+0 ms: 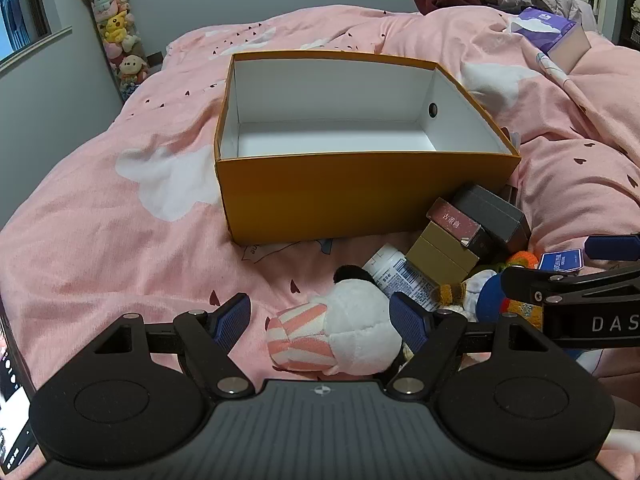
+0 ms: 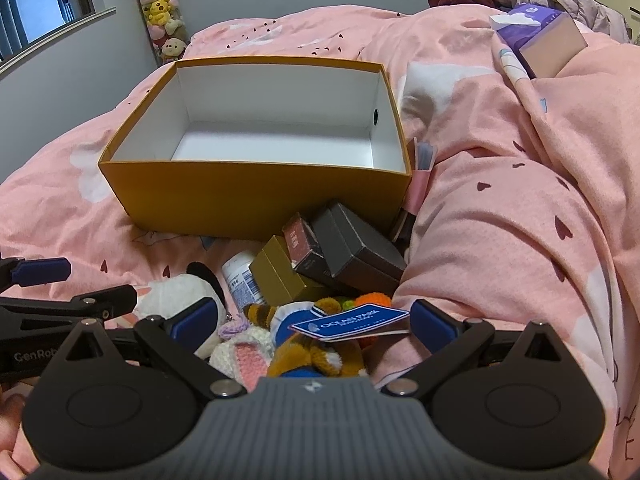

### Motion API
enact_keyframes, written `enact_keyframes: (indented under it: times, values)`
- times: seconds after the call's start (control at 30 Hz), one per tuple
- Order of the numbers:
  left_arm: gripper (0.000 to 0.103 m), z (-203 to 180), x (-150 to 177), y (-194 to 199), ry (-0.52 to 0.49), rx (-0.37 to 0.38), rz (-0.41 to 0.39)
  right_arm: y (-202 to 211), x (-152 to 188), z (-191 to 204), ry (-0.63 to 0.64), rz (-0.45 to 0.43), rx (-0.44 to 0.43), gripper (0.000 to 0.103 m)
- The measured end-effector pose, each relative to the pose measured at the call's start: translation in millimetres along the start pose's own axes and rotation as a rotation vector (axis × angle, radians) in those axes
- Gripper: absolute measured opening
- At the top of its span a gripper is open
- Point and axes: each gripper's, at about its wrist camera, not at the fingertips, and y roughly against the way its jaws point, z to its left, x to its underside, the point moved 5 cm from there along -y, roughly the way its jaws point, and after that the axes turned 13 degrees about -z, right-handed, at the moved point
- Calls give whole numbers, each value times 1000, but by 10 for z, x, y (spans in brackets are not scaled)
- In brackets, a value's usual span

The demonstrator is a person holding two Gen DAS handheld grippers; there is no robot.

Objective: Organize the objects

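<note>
Plush panda (image 1: 352, 328) between left tool (image 1: 320, 320) fingers

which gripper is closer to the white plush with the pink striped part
Left. The left gripper is open with the white plush lying between its fingers. The right gripper is open over the knitted toys beside it, with the plush off to its left.

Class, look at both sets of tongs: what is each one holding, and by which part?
Nothing is held. The left tongs and right tongs are both open.
</note>
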Motion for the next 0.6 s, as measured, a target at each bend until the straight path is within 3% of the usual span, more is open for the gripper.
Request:
enact_keyframes:
  times: [0.6]
  values:
    - [90,-11,8,-14,2,-6,15,-22,29,-12,-5,15,-2,102]
